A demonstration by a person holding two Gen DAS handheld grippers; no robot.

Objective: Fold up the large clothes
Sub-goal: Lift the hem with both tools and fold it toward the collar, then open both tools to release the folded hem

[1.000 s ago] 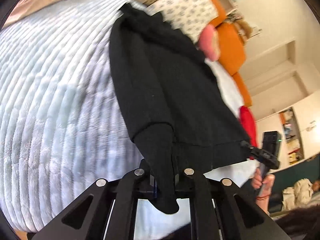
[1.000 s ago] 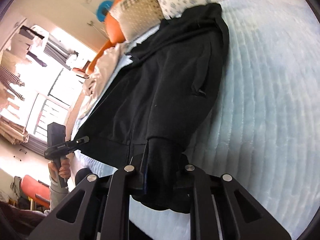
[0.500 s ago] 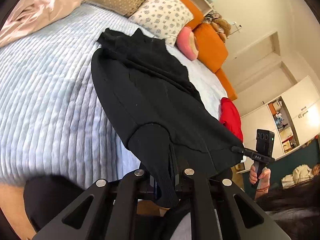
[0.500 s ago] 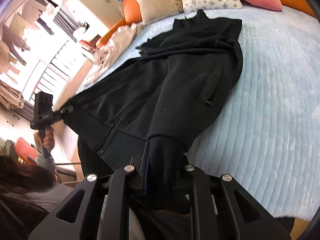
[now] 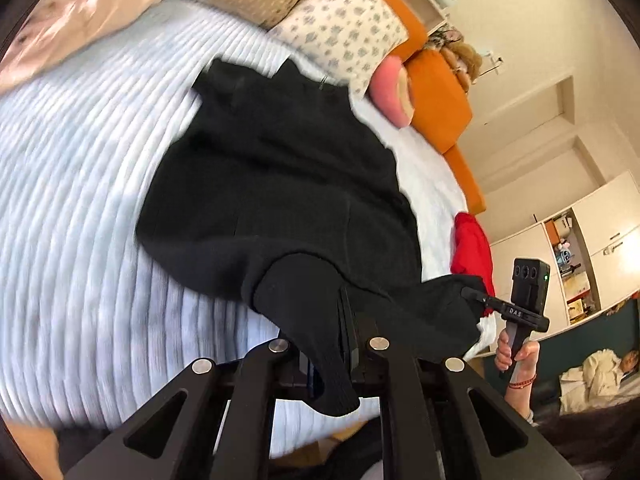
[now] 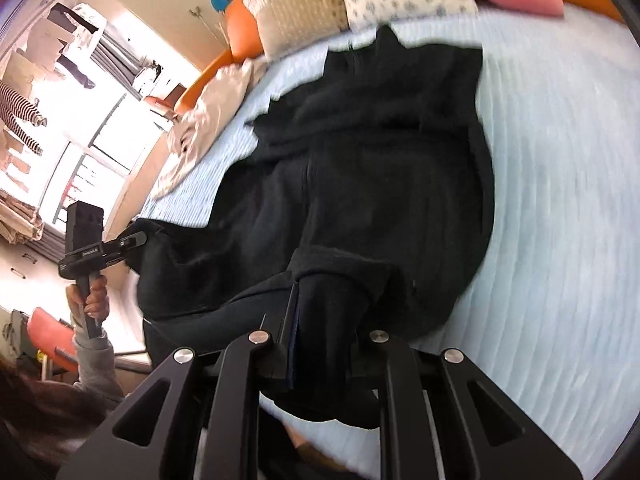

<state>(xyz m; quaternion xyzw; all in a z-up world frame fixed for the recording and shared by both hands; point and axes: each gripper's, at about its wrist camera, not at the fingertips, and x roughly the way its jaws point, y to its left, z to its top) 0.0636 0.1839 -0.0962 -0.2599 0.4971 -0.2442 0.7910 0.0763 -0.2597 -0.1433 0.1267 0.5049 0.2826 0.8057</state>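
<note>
On my left, the ribbed pale-blue bedspread (image 5: 80, 208) runs in soft quilted ridges under a black sweatshirt (image 5: 280, 184), a thick, matte, fleecy garment lying on the bed. Its long axis runs from the hem near me up to the collar, which points toward the pillows at the head of the bed. My left tongs (image 5: 344, 344) are clenched on one ribbed hem corner, cloth bunched and draped over the black fingers. Further right, my right tongs (image 5: 474, 296) pinch the opposite hem corner, so the lower edge hangs lifted between them while the upper body rests flat. A floral pillow (image 5: 344, 36) and a round pink cushion (image 5: 394, 94) sit beyond the collar, against orange bolsters (image 5: 440, 92). A red cloth (image 5: 472, 244) lies at the bed's right edge.

From the right wrist view, a beige crumpled garment (image 6: 208, 120) sits to the left of the sweatshirt, near a plaid pillow (image 6: 296, 12).
</note>
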